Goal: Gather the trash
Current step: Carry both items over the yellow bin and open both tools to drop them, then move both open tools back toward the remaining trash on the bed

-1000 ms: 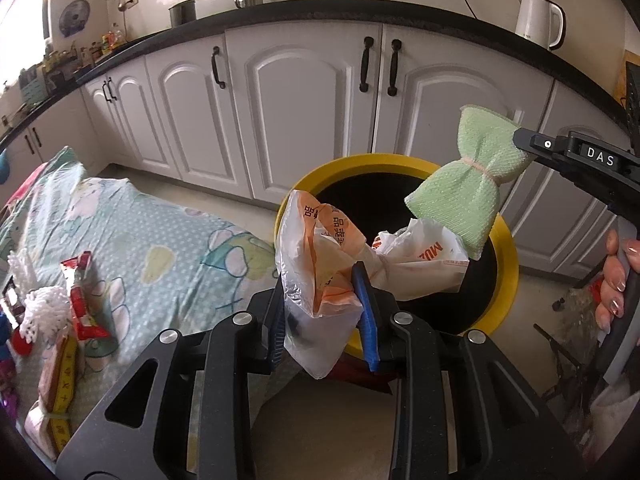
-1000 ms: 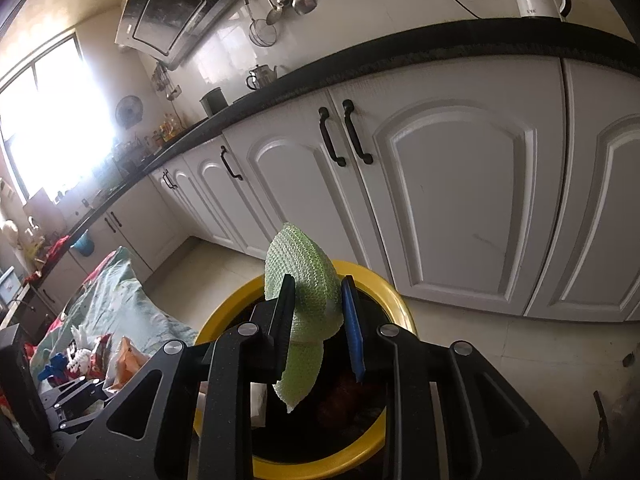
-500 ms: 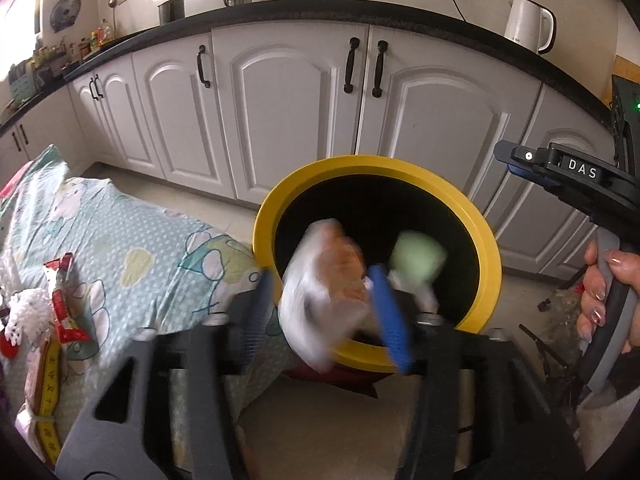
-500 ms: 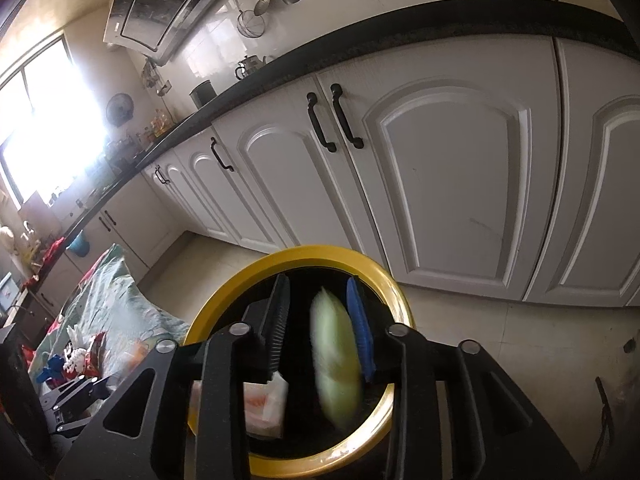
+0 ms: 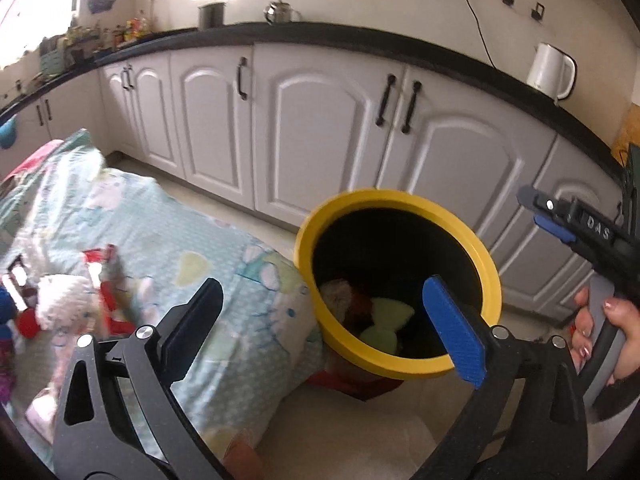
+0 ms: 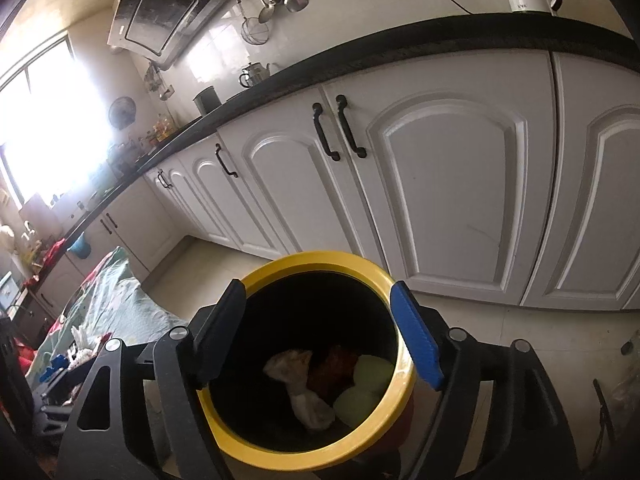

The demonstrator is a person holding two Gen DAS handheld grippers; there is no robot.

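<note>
Two wrist views, both looking down into the bin

Left view faces the bin (image 5: 400, 280) from its bed side; right view sits nearer, above its rim (image 6: 304, 436); both share the cabinets (image 5: 320, 128).

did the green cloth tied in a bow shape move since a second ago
Yes. The green bow-tied cloth dropped from the right gripper, whose jaws have just been opening, to the bottom of the yellow-rimmed bin.

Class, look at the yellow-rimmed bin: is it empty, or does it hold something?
Not empty. The bin holds a green cloth, a crumpled white bag and something reddish-brown between them, lying at the bottom, well below the rim.
</note>
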